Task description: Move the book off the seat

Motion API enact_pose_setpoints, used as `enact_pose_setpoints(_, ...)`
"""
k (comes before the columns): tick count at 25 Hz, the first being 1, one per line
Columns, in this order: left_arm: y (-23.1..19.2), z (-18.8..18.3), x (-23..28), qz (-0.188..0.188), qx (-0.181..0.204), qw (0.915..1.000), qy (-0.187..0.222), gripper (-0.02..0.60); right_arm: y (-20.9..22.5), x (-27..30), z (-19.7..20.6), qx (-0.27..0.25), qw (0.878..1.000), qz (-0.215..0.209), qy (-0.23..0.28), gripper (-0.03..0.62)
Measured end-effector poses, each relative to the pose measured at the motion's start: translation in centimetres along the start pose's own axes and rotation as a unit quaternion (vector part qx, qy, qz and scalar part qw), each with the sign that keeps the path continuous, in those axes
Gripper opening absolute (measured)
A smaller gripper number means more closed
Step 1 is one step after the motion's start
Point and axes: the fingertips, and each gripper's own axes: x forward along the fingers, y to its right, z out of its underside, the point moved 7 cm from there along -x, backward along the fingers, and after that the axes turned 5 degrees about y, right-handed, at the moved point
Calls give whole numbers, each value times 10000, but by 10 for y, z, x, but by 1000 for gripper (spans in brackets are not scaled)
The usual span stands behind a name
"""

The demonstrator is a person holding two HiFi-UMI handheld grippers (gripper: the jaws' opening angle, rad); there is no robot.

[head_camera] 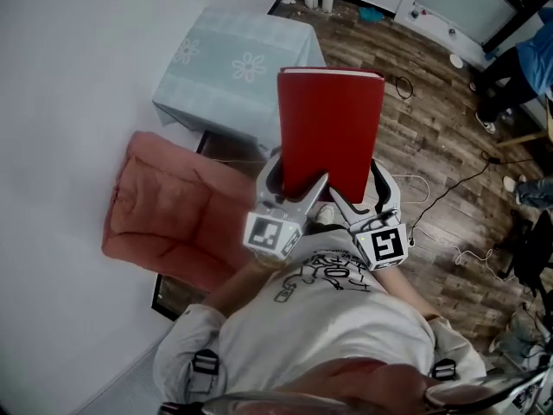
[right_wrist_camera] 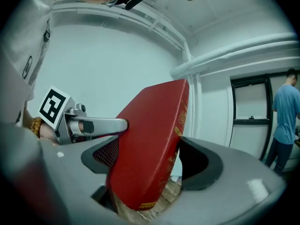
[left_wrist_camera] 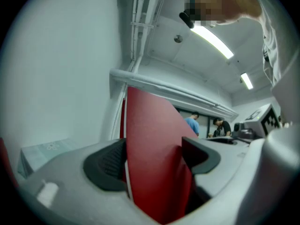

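Both near corners of the red book are clamped between pads: left gripper left, right gripper right; held clear of pink seat.

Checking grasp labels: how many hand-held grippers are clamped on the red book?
2. The left hand-held gripper grips the near edge of the red book at its left; the right hand-held gripper grips the same edge at its right. None hidden.

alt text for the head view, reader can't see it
Seen from above, a person holds a red hardcover book out in front, left gripper and right gripper both shut on its near edge. A pink cushioned seat sits at left, a pale blue cloth-covered table beyond it, over dark wood floor.
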Motion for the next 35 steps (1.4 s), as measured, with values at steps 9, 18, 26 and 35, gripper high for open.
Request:
enact_pose_setpoints(9,38,12,69,739,-160,9971,-115,359,61,-31,1,61,9967,813,-58,400)
enact_pose_setpoints(18,13,20,120,1332,-276,9905,-193,359,85,-2,5,93,9898,1422,-31,401)
enact_pose_setpoints(26,-14,17,165,1601,-293,9865,-199,359,113,34,1,37,9856,1690,-97,400)
enact_pose_setpoints(35,-73,6,218,1602,-274,9865,-201,359,143,106,-9,64,9851,1715,-125,400)
